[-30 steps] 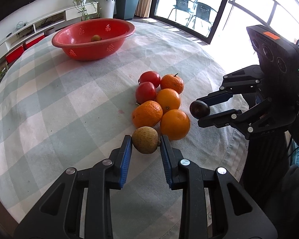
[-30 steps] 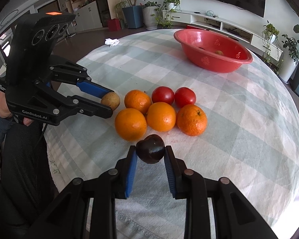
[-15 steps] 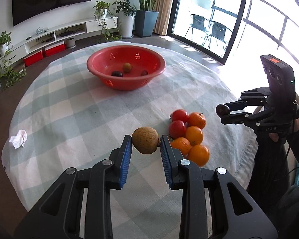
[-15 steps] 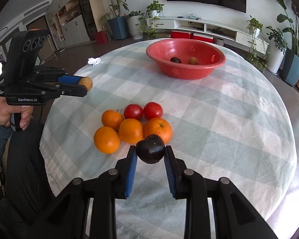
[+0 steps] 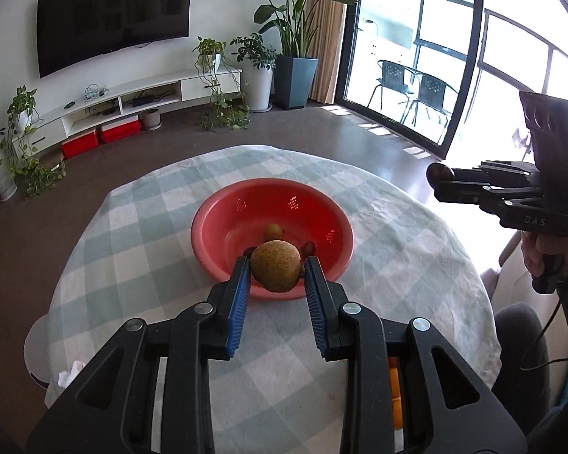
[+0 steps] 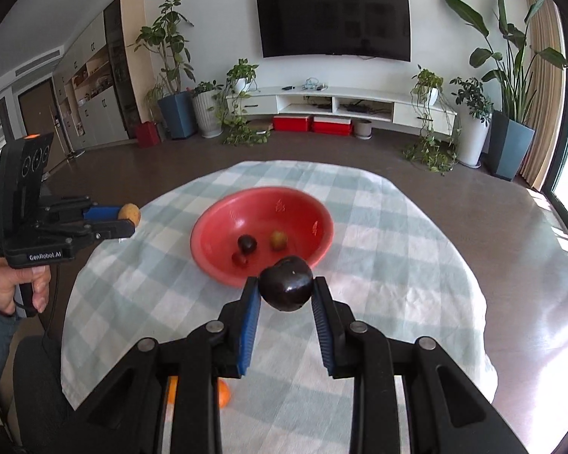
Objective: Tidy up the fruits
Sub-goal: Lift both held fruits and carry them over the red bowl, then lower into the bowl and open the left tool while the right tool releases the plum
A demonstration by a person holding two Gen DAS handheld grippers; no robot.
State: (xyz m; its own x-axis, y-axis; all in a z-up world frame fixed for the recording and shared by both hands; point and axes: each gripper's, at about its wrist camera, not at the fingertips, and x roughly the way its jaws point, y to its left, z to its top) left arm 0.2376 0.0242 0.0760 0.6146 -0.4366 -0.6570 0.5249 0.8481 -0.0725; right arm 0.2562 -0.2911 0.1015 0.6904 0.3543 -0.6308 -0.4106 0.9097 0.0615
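My left gripper (image 5: pixel 277 270) is shut on a brownish-yellow round fruit (image 5: pixel 275 270), held above the table in front of the red bowl (image 5: pixel 212 223). My right gripper (image 6: pixel 286 283) is shut on a dark purple plum (image 6: pixel 286 283), also raised before the red bowl (image 6: pixel 208 227). The bowl holds a small yellow fruit (image 6: pixel 278 240), a dark plum (image 6: pixel 247 244) and a small red fruit (image 6: pixel 240 259). In the left wrist view the right gripper (image 5: pixel 441 176) hangs at the far right with its plum (image 5: pixel 438 174). The left gripper (image 6: pixel 130 217) shows at the left of the right wrist view.
The round table (image 6: pixel 397 265) wears a pale green checked cloth. Oranges (image 6: pixel 223 395) peek out under my right gripper's fingers. A white crumpled tissue (image 5: pixel 70 372) lies at the table's near left edge. A person's hand (image 6: pixel 15 283) grips the left handle. Plants and a TV shelf stand beyond.
Both grippers rose and swung toward the red bowl, each still holding its fruit. The pile of oranges and tomatoes dropped out of sight beneath the fingers.
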